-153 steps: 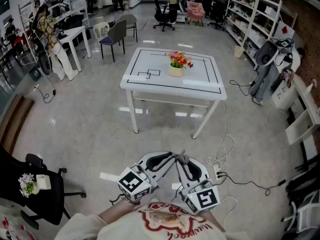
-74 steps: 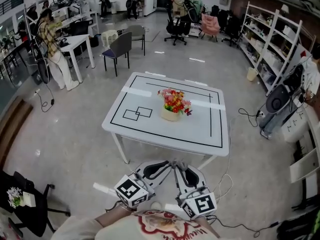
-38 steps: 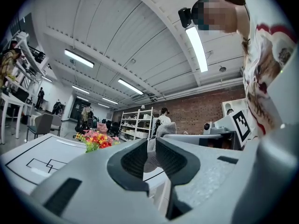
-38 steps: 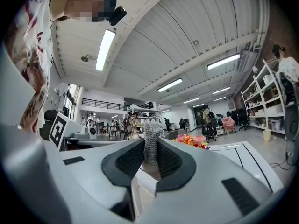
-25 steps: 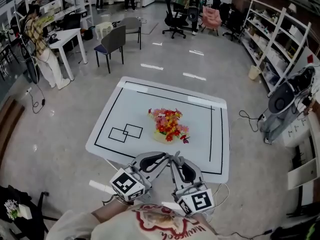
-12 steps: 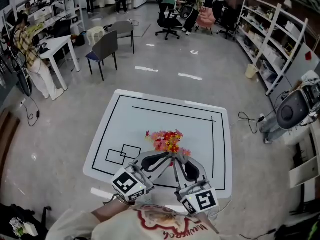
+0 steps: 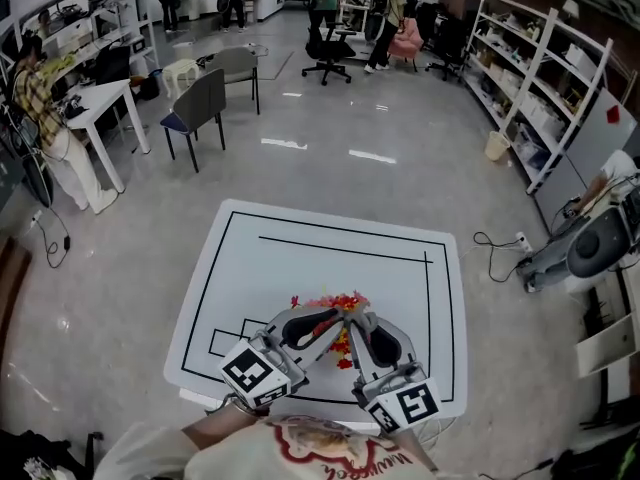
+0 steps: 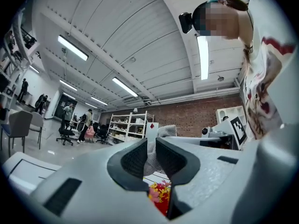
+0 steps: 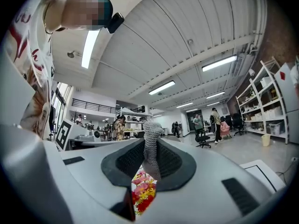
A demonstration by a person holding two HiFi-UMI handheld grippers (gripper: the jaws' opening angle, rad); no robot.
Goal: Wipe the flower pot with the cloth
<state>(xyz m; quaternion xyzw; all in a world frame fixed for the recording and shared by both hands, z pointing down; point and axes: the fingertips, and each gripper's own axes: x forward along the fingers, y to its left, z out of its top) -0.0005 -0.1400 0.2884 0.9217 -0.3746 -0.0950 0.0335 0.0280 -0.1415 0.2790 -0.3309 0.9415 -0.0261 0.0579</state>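
Both grippers hold one small grey knitted cloth (image 7: 349, 311) between them, tips almost touching. My left gripper (image 7: 336, 319) is shut on the cloth (image 8: 150, 157), and my right gripper (image 7: 359, 319) is shut on the same cloth (image 9: 150, 149). They hover over the near part of the white table (image 7: 300, 253) with black lines. The flower pot stands right under and behind the tips. Only its red, pink and yellow flowers (image 7: 339, 302) show, also below the jaws in the left gripper view (image 8: 159, 193) and the right gripper view (image 9: 142, 190). The pot's body is hidden.
Two small black-outlined squares (image 7: 232, 338) are marked on the table's near left. A grey chair (image 7: 200, 103) and a white desk (image 7: 85, 103) stand far left, shelves (image 7: 540, 78) along the right wall. A cable (image 7: 495, 243) and a grey machine (image 7: 600, 243) lie right of the table.
The table and flowers have come closer in the head view. Both grippers, still shut on the cloth, now hang over the table's near part just in front of the flowers.
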